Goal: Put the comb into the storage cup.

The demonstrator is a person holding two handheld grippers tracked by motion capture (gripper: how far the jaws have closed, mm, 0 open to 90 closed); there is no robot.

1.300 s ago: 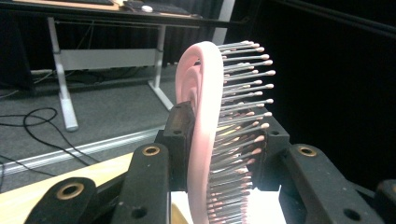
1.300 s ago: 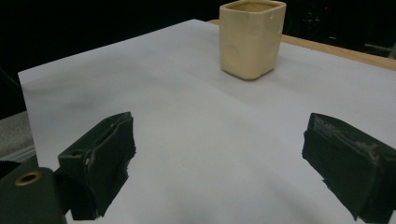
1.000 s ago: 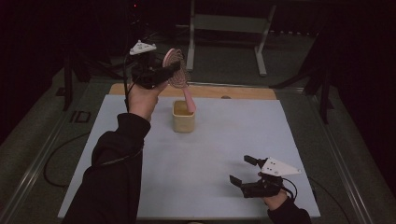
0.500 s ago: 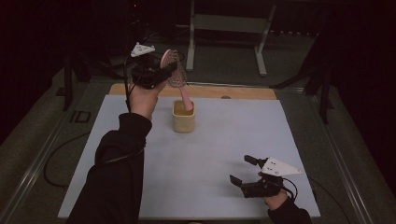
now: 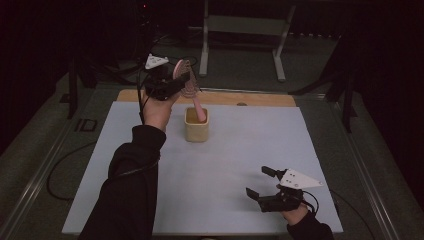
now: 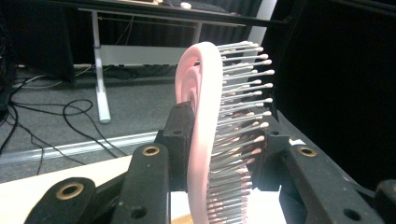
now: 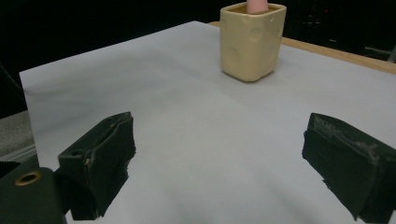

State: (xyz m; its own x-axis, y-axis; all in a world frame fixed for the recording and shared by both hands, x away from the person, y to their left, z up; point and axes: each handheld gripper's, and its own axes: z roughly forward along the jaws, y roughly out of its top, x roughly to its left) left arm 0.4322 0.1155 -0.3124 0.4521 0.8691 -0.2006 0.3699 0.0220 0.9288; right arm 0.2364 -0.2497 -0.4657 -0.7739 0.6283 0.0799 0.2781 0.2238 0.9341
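The left hand-held gripper is clamped on the pink hairbrush – handle already inside the cup on the tabletop, release remaining. Right hand-held gripper rests, jaws apart.

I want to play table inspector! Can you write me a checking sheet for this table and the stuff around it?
Surface: white sheet over a wooden table.
Job's things: pink hairbrush, handle down in the beige square cup.
Clutter: nothing seen.
Grippers: left gripper shut on the hairbrush head; right gripper open, near the sheet's front edge.
Cables: black cables on the floor.
Surroundings: dark room, grey floor, white table frame behind.
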